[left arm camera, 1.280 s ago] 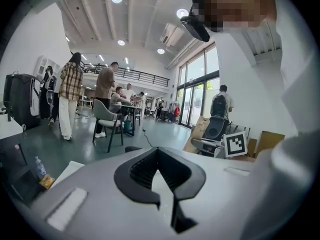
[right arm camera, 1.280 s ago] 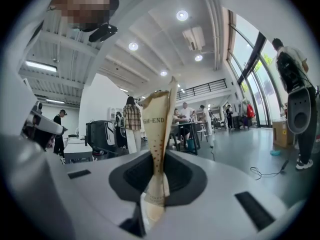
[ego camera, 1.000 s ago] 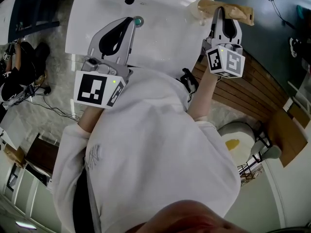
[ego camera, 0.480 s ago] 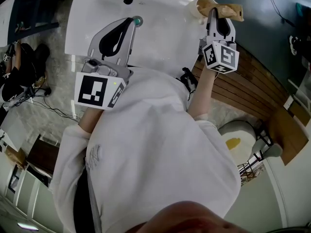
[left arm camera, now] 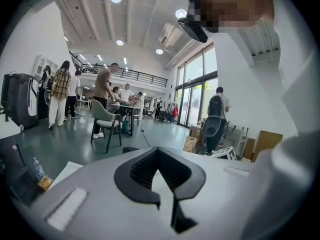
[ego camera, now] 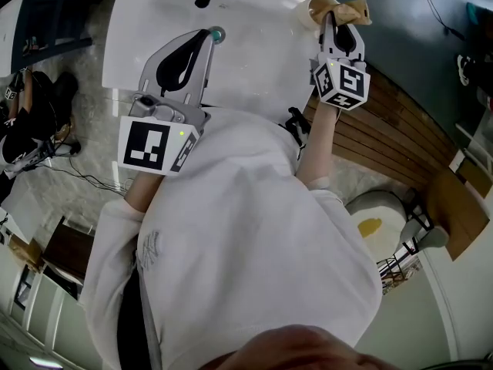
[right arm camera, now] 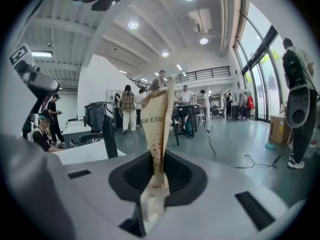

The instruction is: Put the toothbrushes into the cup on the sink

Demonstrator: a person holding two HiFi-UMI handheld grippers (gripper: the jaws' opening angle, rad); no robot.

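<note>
Over the cup (ego camera: 314, 8) at the sink's (ego camera: 254, 64) far right corner, the right tool (ego camera: 337, 15) sits farther forward and left than a second ago. The wrapped toothbrush (ego camera: 352, 8) pinched in its jaws now overlaps the cup's rim instead of trailing off to the right. Jaws together and empty, the left tool (ego camera: 206, 38) has not shifted, its tip just beside the drain (ego camera: 219, 33). Bare white basin lies between the tools; the sink edge runs right under the right tool, wooden slats (ego camera: 400, 137) beyond. Tan paper wrapper, dark dotted print and lettering, stands upright between the pads
</note>
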